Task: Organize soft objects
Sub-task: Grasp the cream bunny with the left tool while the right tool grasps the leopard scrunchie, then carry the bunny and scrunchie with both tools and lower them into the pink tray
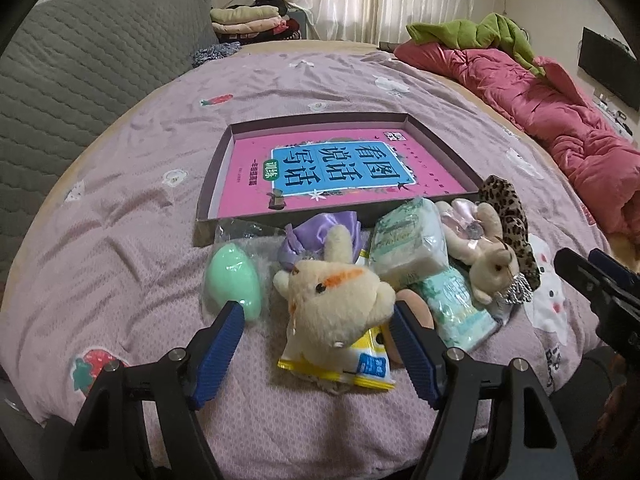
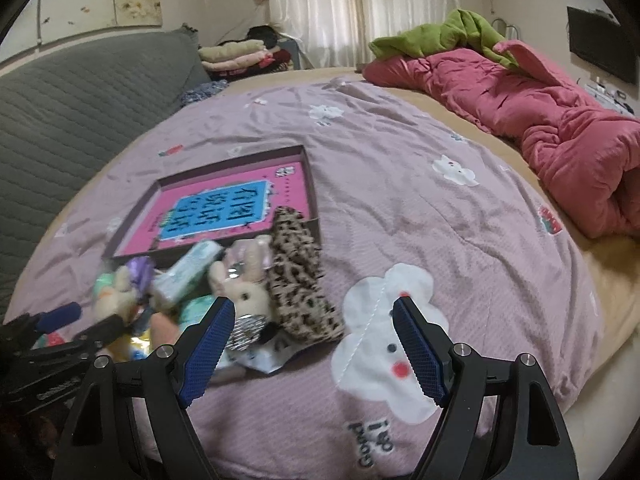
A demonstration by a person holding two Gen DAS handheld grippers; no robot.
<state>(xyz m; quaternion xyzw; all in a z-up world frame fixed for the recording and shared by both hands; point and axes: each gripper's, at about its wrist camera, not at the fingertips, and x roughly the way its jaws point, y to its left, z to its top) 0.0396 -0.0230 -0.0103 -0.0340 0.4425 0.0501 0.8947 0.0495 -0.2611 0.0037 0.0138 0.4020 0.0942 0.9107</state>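
A pile of soft things lies on the pink bedspread before a shallow box (image 1: 216,172) that holds a pink book (image 1: 320,172). My left gripper (image 1: 317,312) is open, its fingers on either side of a cream plush rabbit (image 1: 336,292), which rests on a yellow packet (image 1: 360,368). Around it lie a green egg-shaped sponge (image 1: 234,280), a purple satin scrunchie (image 1: 316,232), two tissue packs (image 1: 408,240), a small bunny (image 1: 488,256) and a leopard-print cloth (image 1: 508,216). My right gripper (image 2: 314,312) is open and empty, just right of the leopard-print cloth (image 2: 300,280).
A rolled red quilt (image 2: 560,120) with a green cloth on it lies along the bed's right side. A grey quilted headboard (image 1: 80,72) stands at the left, and folded clothes (image 1: 248,20) are stacked at the far end. Bare bedspread (image 2: 440,220) stretches right of the box.
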